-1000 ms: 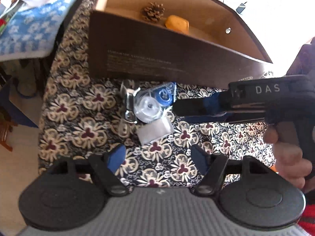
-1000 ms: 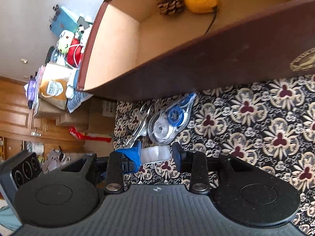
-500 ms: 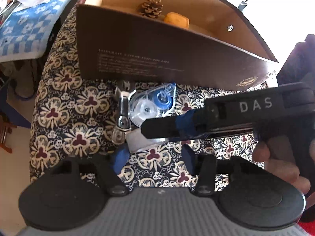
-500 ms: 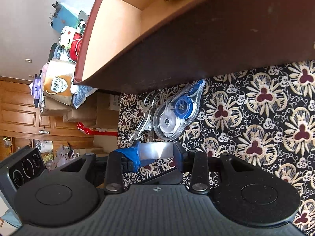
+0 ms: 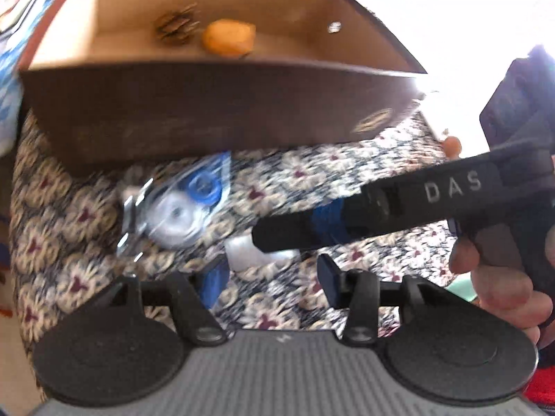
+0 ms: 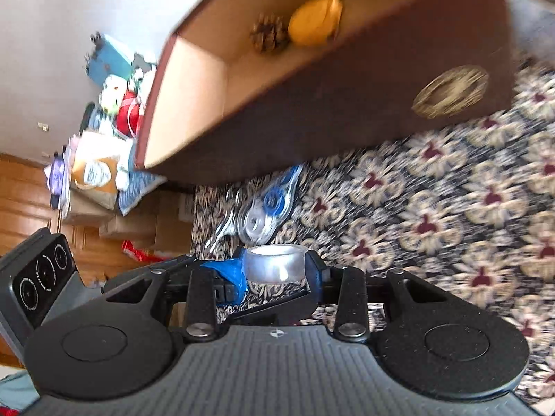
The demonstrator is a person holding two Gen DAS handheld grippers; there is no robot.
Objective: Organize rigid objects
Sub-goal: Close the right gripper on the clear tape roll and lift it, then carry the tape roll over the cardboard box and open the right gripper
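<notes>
counter (image 5: 312, 180): floral cloth, carries everything.
box (image 6: 347, 111): big brown, open top, far side of the counter; pinecone (image 6: 270, 33) and yellow lump (image 6: 315, 20) already inside.
right claw (image 6: 275, 267): clamped on the tape roll (image 6: 274, 264), pads on its two flat sides, roll's axis across the jaws; seems lifted off the cloth, blur makes that unsure.
left claw (image 5: 267, 277): jaws apart, nothing between them; they have just been closing, only cloth underneath.
tape dispenser (image 6: 269, 208): clear with blue wheel, on the cloth just in front of the box wall, long axis slanting toward the box.
clip (image 6: 222, 223): metal, touching the dispenser's left side.
key relation: box opening lies ahead of and above the right claw, past the near wall; roll has to clear that wall. Right hand is the nearer and the loaded one.
next, likely: carry roll over the wall, release inside.
</notes>
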